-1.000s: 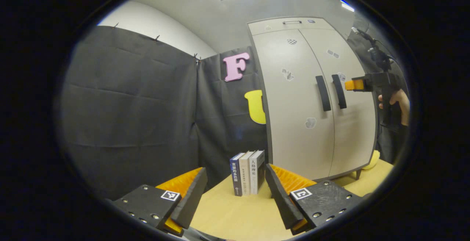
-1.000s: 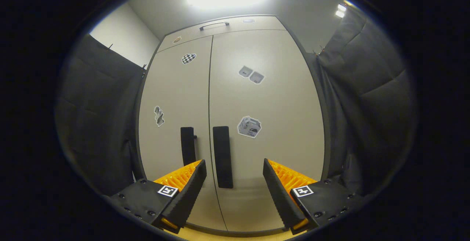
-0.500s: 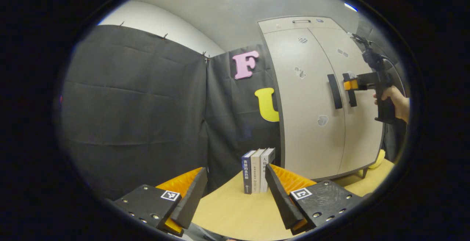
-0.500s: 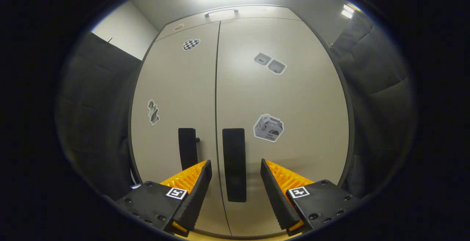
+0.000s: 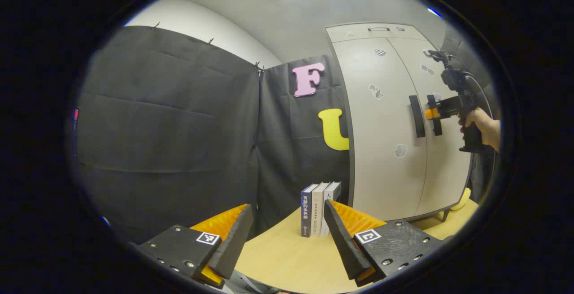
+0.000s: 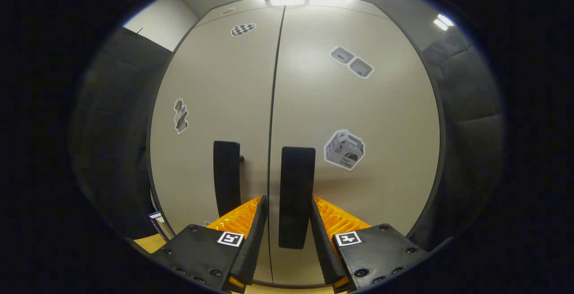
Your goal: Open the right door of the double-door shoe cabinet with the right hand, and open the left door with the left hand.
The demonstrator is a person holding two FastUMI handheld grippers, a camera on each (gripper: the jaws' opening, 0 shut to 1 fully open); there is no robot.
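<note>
The double-door shoe cabinet [image 6: 314, 105] stands on a light wooden tabletop [image 5: 287, 258], with both doors closed. All positions below are given relative to the cabinet.

**Right gripper.** In the right gripper view, the right gripper [image 6: 287, 231] is directly in front of the cabinet, at the centre seam. Its two fingers straddle the right door handle [image 6: 295, 191], a dark vertical bar just right of the seam. The fingers stand close on either side of the handle; whether they press on it cannot be told. In the left gripper view, the same gripper [image 5: 431, 114] meets that handle [image 5: 434, 114], held by a hand [image 5: 482, 126] in front of the right door [image 5: 448, 150].

**Left gripper.** The left gripper [image 5: 287, 235] is well apart from the cabinet, off its left side, with its fingers spread wide and nothing between them.

**Left door.** The left door [image 6: 210, 105] carries its own dark handle [image 6: 226, 175] just left of the seam (untouched).

**Other items.**
- Three upright books [image 5: 319, 209] stand on the tabletop just left of the cabinet's base.
- Stickers are fixed to both doors, including a box-shaped sticker [image 6: 344, 149] right of the right door handle.
</note>
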